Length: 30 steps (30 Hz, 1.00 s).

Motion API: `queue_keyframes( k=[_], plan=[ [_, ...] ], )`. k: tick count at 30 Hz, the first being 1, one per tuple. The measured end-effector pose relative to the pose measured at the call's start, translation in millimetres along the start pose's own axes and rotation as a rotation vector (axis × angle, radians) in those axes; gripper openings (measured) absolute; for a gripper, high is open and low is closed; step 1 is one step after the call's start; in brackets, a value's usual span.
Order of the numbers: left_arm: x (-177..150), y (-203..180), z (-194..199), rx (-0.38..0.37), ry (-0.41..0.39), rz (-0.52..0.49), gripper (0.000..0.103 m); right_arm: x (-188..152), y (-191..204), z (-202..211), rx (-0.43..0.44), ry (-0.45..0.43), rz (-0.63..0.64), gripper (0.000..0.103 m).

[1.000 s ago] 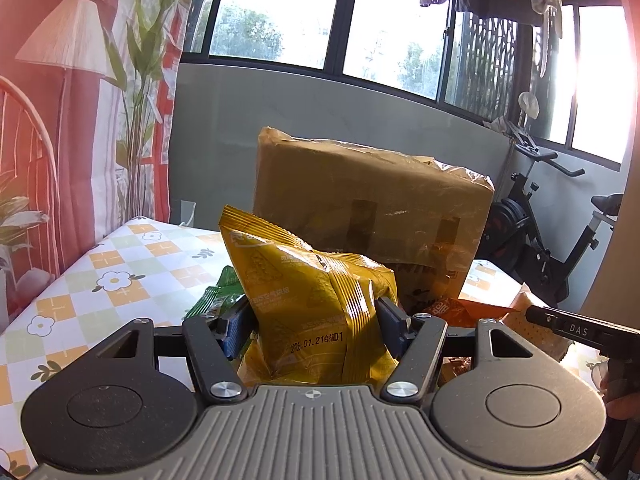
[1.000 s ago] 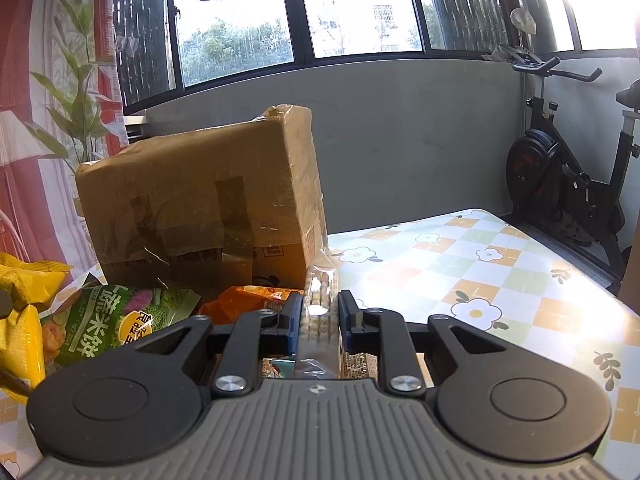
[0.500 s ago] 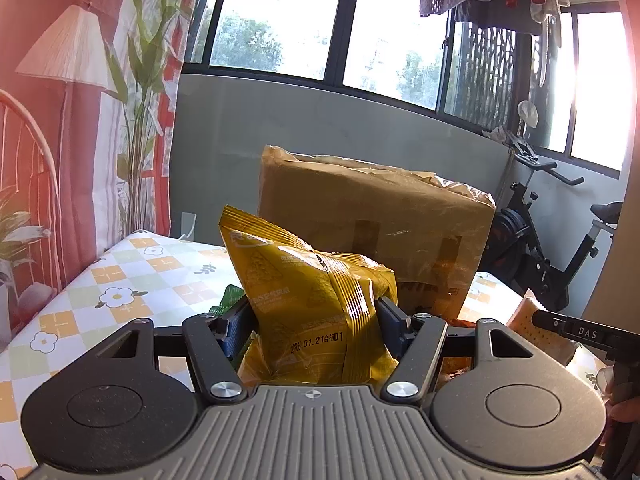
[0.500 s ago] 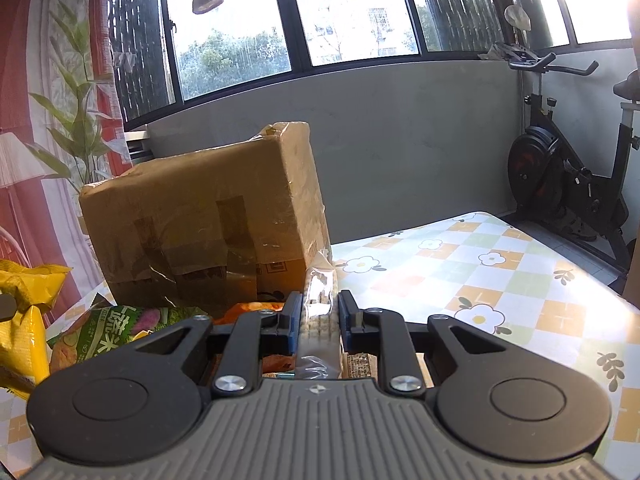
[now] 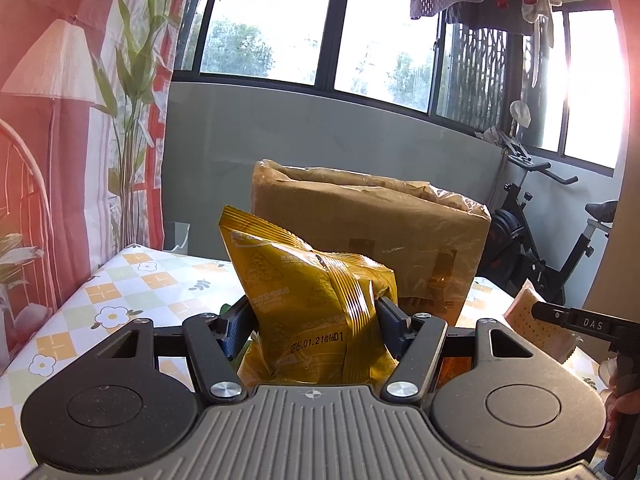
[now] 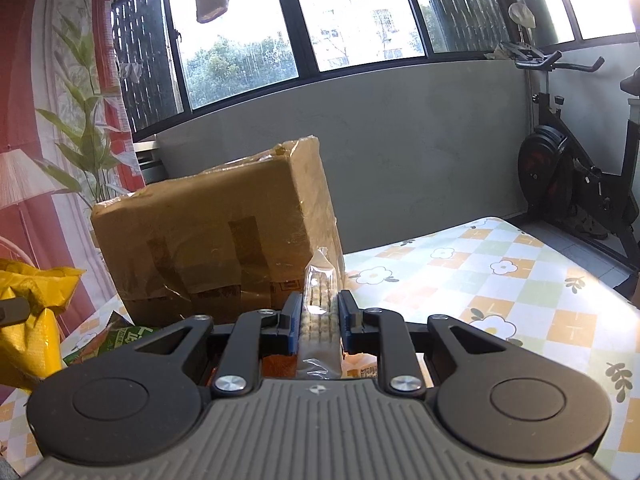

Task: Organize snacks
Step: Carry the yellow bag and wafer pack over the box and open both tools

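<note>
Left gripper (image 5: 312, 320): we see its jaws set about half apart and pressed against both sides of a yellow snack bag (image 5: 316, 300), which it has lifted clear of the table.
Yellow snack bag: it stands upright between the blue pads, its crimped top corner pointing up and to the left, a printed date code showing low on its face. In the right wrist view we find the same bag at the far left edge (image 6: 34, 320).
Right gripper (image 6: 319, 316): its jaws are drawn in narrow and clamped on a clear packet of crackers (image 6: 319, 312), held upright and edge-on to the camera.
Clear packet of crackers: the sealed plastic tip rises above the pads; the pale stacked crackers show through the wrap. From the left wrist view we see it at the right edge (image 5: 536, 328), held up off the table in the other gripper.
Cardboard box (image 5: 372, 236): we see it standing on the table behind both held snacks, brown, wrapped in shiny tape, its top closed.
Green snack bag (image 6: 108, 340): it lies flat on the table just in front of the box, between the yellow bag and the right gripper, mostly hidden by the gripper body.
Orange snack bag (image 6: 276, 362): only a patch shows under the right gripper.
Table (image 6: 520, 280): covered in a checked cloth with flowers.
Exercise bike (image 6: 576, 168): stands on the floor beyond the table's far right corner.
</note>
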<state>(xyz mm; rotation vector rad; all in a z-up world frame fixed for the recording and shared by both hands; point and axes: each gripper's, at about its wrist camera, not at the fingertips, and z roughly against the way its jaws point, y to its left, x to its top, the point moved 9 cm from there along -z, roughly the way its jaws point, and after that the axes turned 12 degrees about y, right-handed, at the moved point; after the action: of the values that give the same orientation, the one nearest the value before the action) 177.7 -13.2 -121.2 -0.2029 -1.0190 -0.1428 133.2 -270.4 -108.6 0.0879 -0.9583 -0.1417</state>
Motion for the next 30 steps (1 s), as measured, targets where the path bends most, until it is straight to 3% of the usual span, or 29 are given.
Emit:
queue_keyframes(
  k=[9, 18, 23, 30],
  plan=[
    [75.2, -0.4, -5.6, -0.001, -0.058, -0.040, 0.067, 86.3, 32.1, 7.2, 0.112, -0.114, 0.056, 0.021],
    [159.7, -2.4, -48.8, 0.035, -0.078, -0.087, 0.067, 170.4, 65.9, -56.4, 0.146, -0.123, 0.080, 0.021],
    [189.3, -6.2, -87.4, 0.029, -0.039, -0.094, 0.067, 190.4, 74.4, -103.9, 0.122, -0.060, 0.048, 0.021],
    [208.6, -9.7, -133.0, 0.059, 0.007, -0.136, 0.067, 197.1, 74.3, -137.1, 0.078, -0.017, 0.081, 0.021]
  ],
)
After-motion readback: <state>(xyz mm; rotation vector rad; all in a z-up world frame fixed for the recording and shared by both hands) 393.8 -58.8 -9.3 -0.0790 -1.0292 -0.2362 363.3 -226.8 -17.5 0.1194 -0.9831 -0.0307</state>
